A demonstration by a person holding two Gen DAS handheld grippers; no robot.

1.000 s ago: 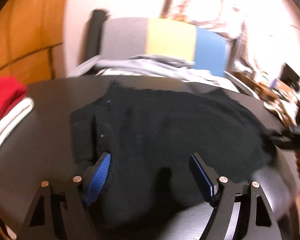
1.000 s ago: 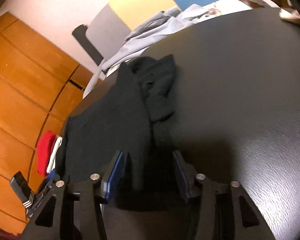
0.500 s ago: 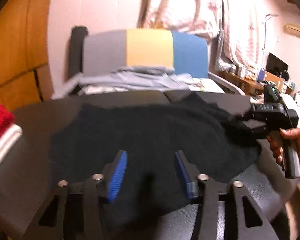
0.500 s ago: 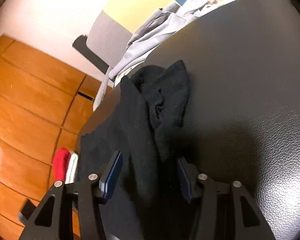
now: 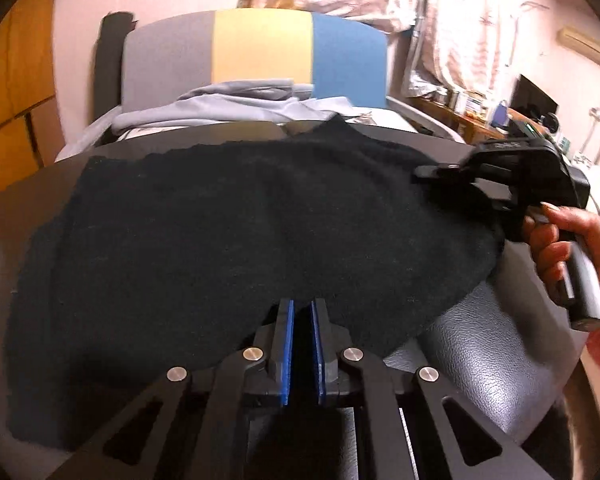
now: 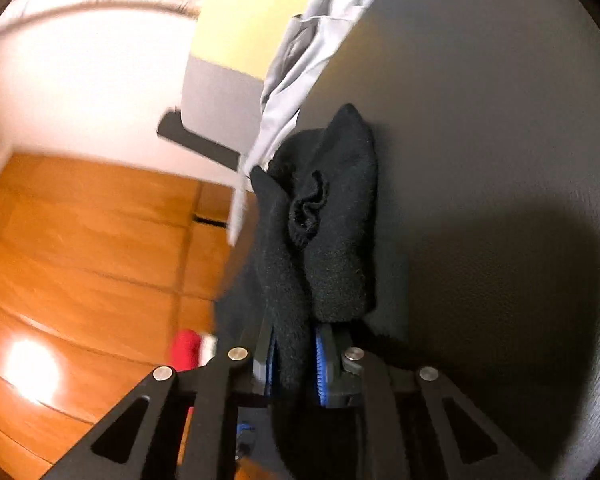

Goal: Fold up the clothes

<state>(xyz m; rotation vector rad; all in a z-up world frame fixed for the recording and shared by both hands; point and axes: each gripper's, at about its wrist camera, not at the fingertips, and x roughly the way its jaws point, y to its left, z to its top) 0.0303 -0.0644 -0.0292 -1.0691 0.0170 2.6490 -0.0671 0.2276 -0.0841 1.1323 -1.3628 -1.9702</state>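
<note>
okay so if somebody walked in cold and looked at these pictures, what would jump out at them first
A big black garment spreads over the dark table, filling the left wrist view. Both grippers are closing on its edges: the left gripper at the near hem, the right gripper with a bunched fold between its pads. Behind the table, a grey, yellow and blue chair holds pale grey clothes.

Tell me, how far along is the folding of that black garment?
Early on. The black garment mostly lies spread flat on the dark table, no clean fold yet. In hand: the left claw is closing on its near edge, and the right claw is closing with a bunched end between its pads. Left: lifting those edges over, plus the grey clothes waiting on the chair.
</note>
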